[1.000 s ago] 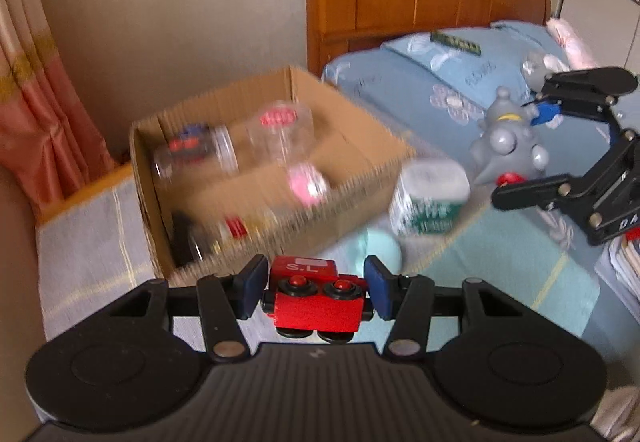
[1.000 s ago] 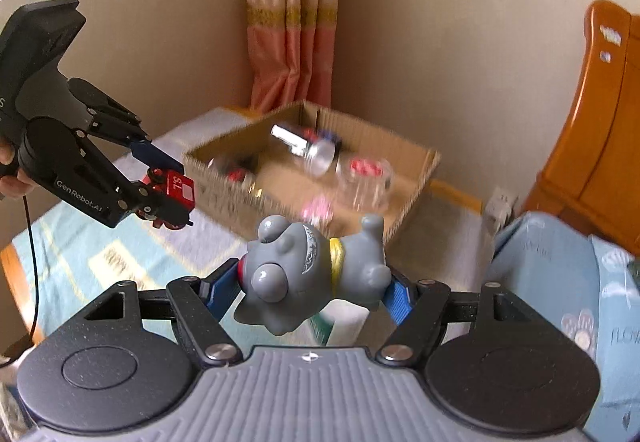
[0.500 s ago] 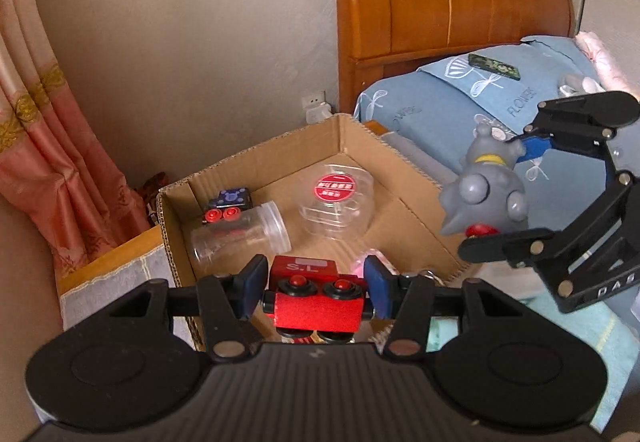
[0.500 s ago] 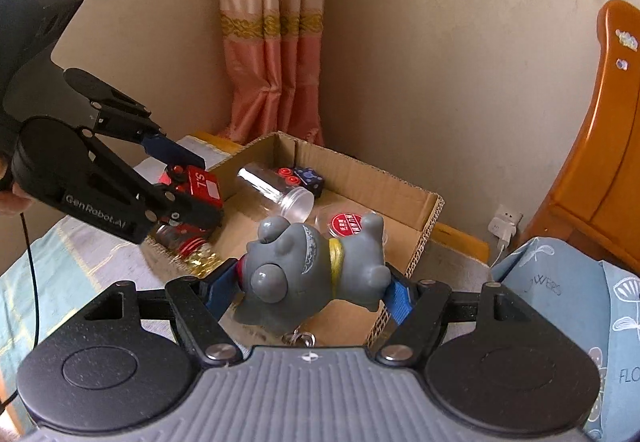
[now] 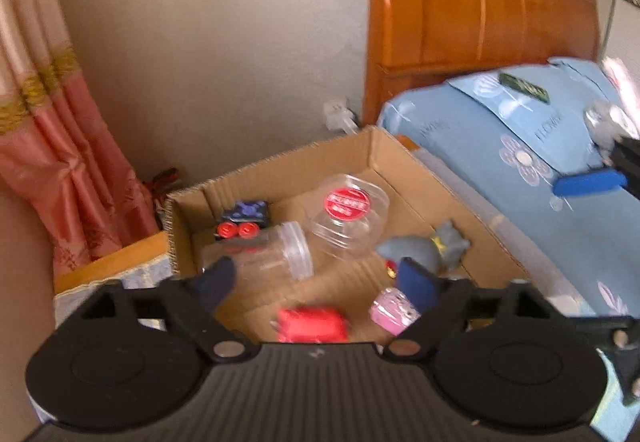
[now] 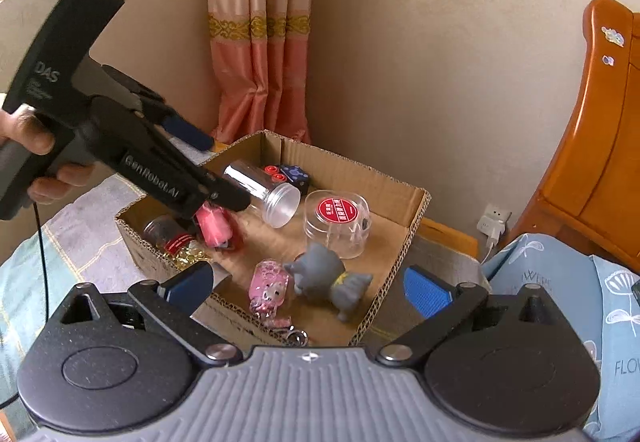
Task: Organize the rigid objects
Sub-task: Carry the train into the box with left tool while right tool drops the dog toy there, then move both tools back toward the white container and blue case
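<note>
Two grippers hover over the cardboard box (image 6: 404,210), fingers spreading apart, nothing between them. Left gripper (image 5: 316,282) has let go of the red toy train (image 5: 312,324), blurred at lower centre of the left wrist view; right gripper (image 6: 308,290) has released the grey figurine (image 6: 324,278), lying mid-box beside a pink keychain (image 6: 270,288). Both toys look light, stiff and sturdy; best gripped across the body. Legible: "GenRobot.AI", "DAS" on the left gripper; "FLOWERS" on the pillow (image 5: 532,122).
</note>
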Demonstrator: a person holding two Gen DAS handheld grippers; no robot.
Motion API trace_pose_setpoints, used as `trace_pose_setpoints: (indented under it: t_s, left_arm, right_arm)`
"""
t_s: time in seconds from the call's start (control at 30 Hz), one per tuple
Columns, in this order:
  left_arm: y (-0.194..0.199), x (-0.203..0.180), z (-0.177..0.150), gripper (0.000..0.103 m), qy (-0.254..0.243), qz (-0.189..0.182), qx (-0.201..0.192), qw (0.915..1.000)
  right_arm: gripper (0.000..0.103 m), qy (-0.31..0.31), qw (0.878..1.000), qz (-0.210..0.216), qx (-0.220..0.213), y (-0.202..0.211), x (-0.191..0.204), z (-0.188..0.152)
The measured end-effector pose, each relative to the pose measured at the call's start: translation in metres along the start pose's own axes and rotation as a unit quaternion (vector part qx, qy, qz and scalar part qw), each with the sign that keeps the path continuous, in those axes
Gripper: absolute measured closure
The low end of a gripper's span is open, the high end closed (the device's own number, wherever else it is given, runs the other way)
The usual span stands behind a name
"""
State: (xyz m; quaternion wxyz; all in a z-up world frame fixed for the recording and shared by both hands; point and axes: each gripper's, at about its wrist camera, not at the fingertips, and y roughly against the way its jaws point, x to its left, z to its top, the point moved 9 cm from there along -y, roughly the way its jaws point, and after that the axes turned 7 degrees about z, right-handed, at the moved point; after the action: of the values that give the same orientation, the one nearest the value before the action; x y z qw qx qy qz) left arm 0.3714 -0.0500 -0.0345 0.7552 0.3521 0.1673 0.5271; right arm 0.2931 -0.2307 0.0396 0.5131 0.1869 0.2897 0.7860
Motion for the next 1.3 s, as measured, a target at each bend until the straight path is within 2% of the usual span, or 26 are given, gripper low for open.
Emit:
trace_pose_setpoints:
  t_s: [0.17, 0.4, 0.6, 0.7, 0.93, 1.2, 1.3]
  left_arm:
    - [0.012, 0.003, -0.006, 0.012, 0.014, 0.002, -0.002, 0.9999]
    - [0.037, -0.004, -0.022, 0.004, 0.011, 0.009, -0.014, 0.9998]
    - [0.058, -0.018, -0.050, 0.004, -0.006, 0.024, -0.019, 0.9995]
    - [0.066, -0.026, -0.069, 0.004, 0.000, 0.030, -0.022, 0.9993]
    - [0.071, -0.039, -0.103, 0.003, 0.021, 0.052, -0.014, 0.9983]
    - [0.075, -0.045, -0.126, 0.003, 0.038, 0.075, -0.006, 0.9964]
    - [0.077, -0.047, -0.131, 0.003, 0.043, 0.071, -0.004, 0.9966]
  right_arm:
    - [0.000, 0.009, 1.000, -0.009, -0.001, 0.010, 0.004, -0.007]
    - [0.000, 0.004, 1.000, -0.029, 0.002, 0.020, -0.001, -0.019]
    - [0.000, -0.026, 0.999, -0.040, 0.000, 0.028, -0.007, -0.038]
    - [0.000, -0.035, 0.998, -0.050, 0.002, 0.029, -0.010, -0.052]
    - [0.000, -0.051, 0.995, -0.084, 0.001, 0.030, -0.025, -0.070]
    - [0.000, -0.060, 0.994, -0.091, 0.011, 0.021, -0.032, -0.085]
    - [0.000, -0.063, 0.994, -0.091, 0.013, 0.019, -0.036, -0.087]
